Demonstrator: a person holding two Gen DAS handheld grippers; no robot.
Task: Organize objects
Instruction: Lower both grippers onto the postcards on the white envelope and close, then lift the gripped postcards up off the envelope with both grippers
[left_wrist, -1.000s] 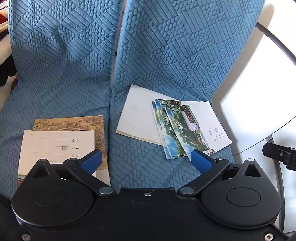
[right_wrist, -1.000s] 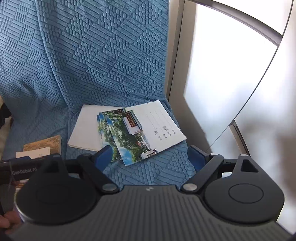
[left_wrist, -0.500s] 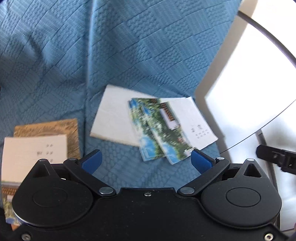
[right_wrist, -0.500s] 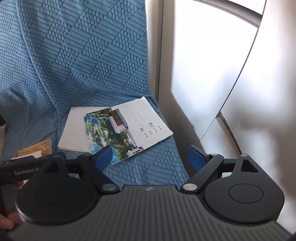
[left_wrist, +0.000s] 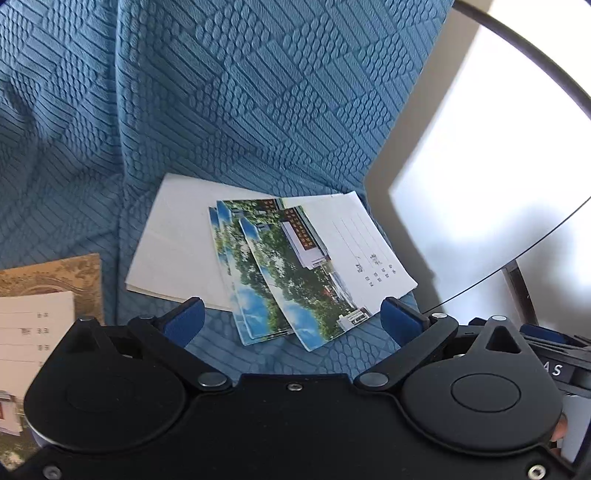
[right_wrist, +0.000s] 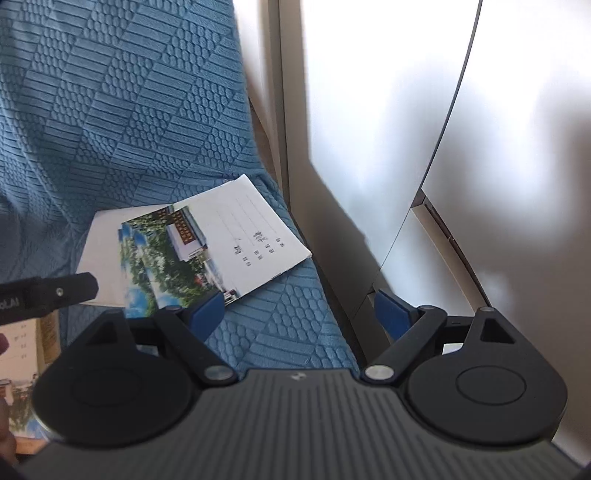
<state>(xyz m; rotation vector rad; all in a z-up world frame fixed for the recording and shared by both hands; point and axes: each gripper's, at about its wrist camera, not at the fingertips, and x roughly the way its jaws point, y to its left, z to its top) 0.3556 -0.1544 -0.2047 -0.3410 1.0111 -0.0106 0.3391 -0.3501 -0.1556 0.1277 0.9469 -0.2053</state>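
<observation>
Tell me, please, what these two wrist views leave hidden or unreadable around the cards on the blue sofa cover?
- Fanned photo postcards: how many lie stacked is unclear in the left wrist view, since the top card covers the rest.
- White envelope: largely covered by the postcards; its face is unseen.
- Printing on the lined card: too small to read.
- Brown card and neighbours: cut off by the frame edge and the left gripper body.

Several picture postcards (left_wrist: 280, 280) are lying fanned and overlapping on the blue textured cushion, printed with trees, sky and a white building; the top one is showing address lines. Beneath them a plain white envelope (left_wrist: 177, 240) is resting flat, partly covered.
</observation>
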